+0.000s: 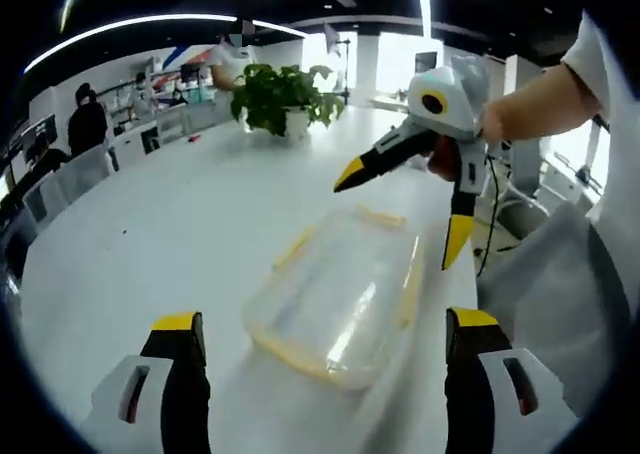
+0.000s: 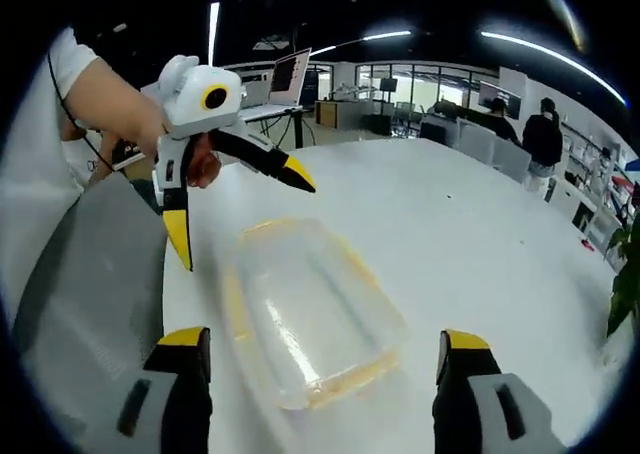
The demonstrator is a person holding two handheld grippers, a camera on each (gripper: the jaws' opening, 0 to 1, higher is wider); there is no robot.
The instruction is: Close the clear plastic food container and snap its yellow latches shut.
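potted plant [image 1: 285, 99] beyond container [image 1: 340, 294]

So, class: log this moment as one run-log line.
left gripper: open, above table | right gripper: open | container: on white table, untouched | latches: state unclear

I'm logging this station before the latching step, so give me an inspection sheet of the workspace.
Surface: white table, round-edged, mostly bare.
Job's things: clear container with yellow latches lies flat on the table between the jaws; blurred, so latch state cannot be told.
Clutter: potted plant at the far side of the table.
Grippers: left hand-held gripper open, above the container; right hand-held gripper open, above the container; neither touches it.
Cables: nothing seen on the table.
Surroundings: office with desks, chairs, monitors, ceiling lights; people in the background.
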